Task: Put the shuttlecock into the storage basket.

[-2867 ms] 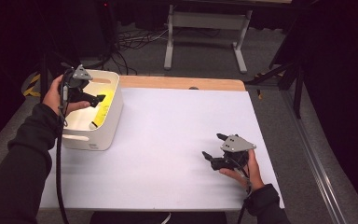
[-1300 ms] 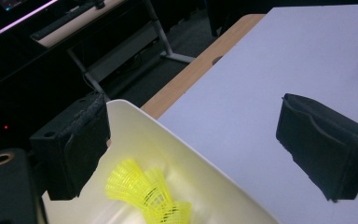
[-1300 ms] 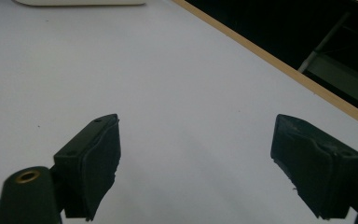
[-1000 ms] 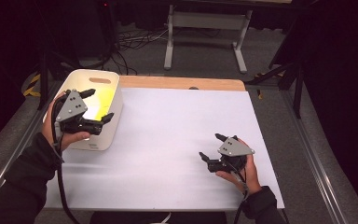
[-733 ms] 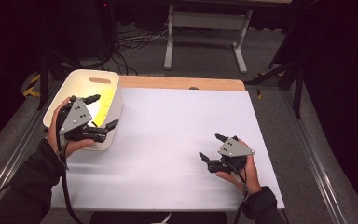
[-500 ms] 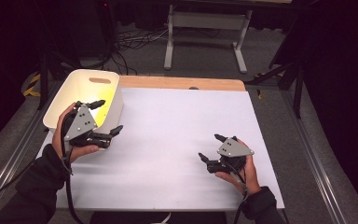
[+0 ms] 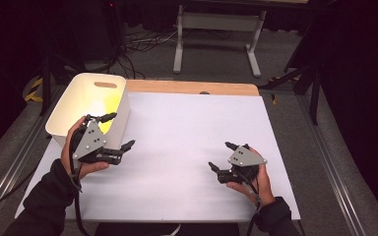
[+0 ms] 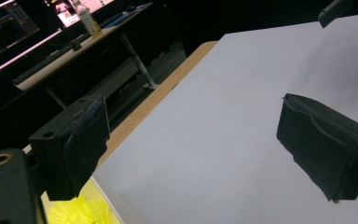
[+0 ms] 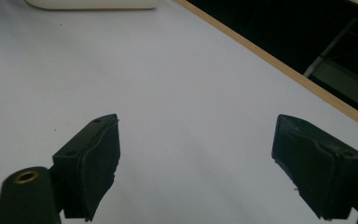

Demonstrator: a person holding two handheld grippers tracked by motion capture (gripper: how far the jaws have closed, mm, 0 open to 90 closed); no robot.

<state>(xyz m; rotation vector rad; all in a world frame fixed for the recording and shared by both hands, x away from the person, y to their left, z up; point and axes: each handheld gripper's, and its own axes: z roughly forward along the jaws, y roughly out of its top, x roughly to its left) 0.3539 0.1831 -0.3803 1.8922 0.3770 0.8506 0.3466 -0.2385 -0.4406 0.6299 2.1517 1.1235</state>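
Left claw (image 7: 117, 131) gaping empty beside the white bin (image 7: 91, 105); right claw (image 7: 222, 156) hovering spread wide, empty, above the table (image 7: 187, 128).

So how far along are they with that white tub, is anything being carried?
Something yellow already lies inside the white tub. Nothing is in hand: the left gripper, beside the tub's near corner, and the right gripper, low over the white table, are both open with nothing between the jaws. Nothing else lies on the table, so little seems left.
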